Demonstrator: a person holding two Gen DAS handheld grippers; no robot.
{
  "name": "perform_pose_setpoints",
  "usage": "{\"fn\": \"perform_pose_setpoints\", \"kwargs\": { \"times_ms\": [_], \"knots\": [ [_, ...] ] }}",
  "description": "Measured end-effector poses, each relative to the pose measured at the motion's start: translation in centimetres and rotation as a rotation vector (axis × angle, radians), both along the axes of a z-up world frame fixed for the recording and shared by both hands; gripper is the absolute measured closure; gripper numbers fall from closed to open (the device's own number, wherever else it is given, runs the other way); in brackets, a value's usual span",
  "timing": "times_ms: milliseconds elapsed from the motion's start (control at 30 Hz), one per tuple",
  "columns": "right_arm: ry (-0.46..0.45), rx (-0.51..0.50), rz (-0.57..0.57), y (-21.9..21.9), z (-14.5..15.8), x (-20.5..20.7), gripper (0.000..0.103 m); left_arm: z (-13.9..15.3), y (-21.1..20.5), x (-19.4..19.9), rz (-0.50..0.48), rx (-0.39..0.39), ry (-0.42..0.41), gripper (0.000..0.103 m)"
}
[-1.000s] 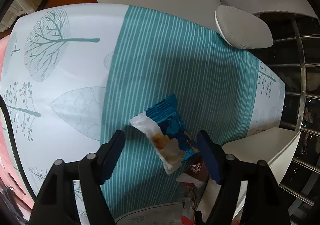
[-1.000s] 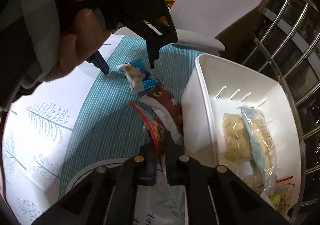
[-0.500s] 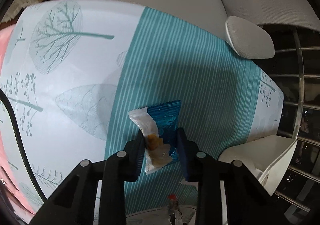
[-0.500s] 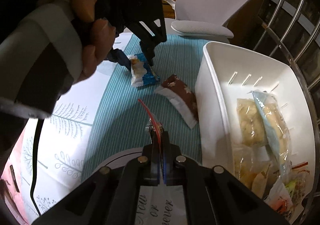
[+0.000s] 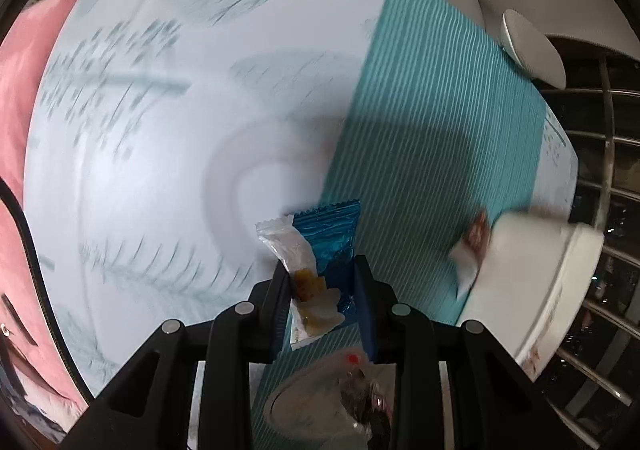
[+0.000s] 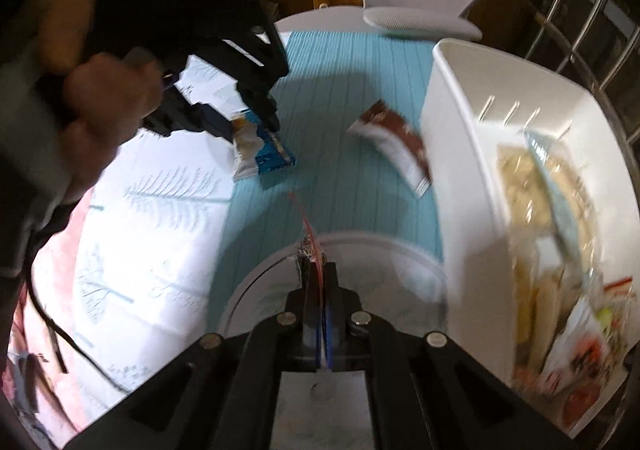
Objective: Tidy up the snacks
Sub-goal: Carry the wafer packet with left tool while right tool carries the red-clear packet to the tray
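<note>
My left gripper [image 5: 322,274] is shut on two snack packets at once, a clear one with yellow pieces [image 5: 298,254] and a blue foil one [image 5: 332,234], lifted off the teal striped cloth. The pair also shows in the right wrist view [image 6: 260,151], held by the left gripper [image 6: 256,117]. My right gripper [image 6: 318,270] is shut on a thin red-edged snack wrapper [image 6: 308,238] above a round white plate [image 6: 360,254]. A brown and white snack bar [image 6: 394,143] lies on the cloth beside the white basket [image 6: 452,153], which holds several packets.
The table wears a white tree-print cloth with a teal striped band [image 5: 432,121]. A white office chair [image 6: 424,17] stands beyond the far edge, a metal railing [image 6: 580,21] to the right. The basket also shows in the left wrist view [image 5: 532,270]. A pink cloth [image 5: 24,61] lies at left.
My left gripper closed on the clear and blue packets and lifted them off the cloth, swinging left. My right gripper stays shut on the red-edged wrapper and has drawn back over the plate.
</note>
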State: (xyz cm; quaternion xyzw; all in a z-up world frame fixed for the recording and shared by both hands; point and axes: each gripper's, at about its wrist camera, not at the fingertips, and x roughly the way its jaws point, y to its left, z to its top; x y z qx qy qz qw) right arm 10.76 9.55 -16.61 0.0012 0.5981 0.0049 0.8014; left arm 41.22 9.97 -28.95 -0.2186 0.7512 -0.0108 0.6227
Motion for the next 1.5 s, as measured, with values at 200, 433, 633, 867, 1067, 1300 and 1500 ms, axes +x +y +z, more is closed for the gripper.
{"fn": "perform_pose_setpoints", "kwargs": {
  "times_ms": [200, 433, 633, 867, 1067, 1300, 1500],
  "knots": [
    [0.079, 0.091, -0.108, -0.1, 0.0, -2.7, 0.103, 1.9, 1.7, -4.7, -0.032, -0.024, -0.013, 0.075],
    [0.14, 0.171, -0.241, -0.9, 0.7, -6.9, 0.103, 5.5, 2.8, -10.1, -0.13, -0.049, -0.061, 0.075],
    [0.098, 0.163, -0.302, -1.8, 3.3, -9.9, 0.103, 8.7, 2.3, -14.4, -0.216, -0.099, -0.154, 0.075],
    [0.023, 0.177, -0.333, -3.9, 6.6, -11.7, 0.103, 12.1, 0.0, -17.6, -0.251, -0.167, -0.311, 0.075],
    [-0.06, 0.219, -0.317, -6.7, 9.0, -12.8, 0.103, 16.3, -1.8, -20.1, -0.332, -0.183, -0.504, 0.075],
    [-0.121, 0.252, -0.255, -11.3, 11.6, -13.7, 0.103, 19.4, -5.8, -23.4, -0.306, -0.222, -0.632, 0.075],
    [-0.158, 0.259, -0.187, -15.9, 13.5, -14.0, 0.103, 20.6, -10.0, -25.2, -0.248, -0.229, -0.685, 0.075]
  ]
}}
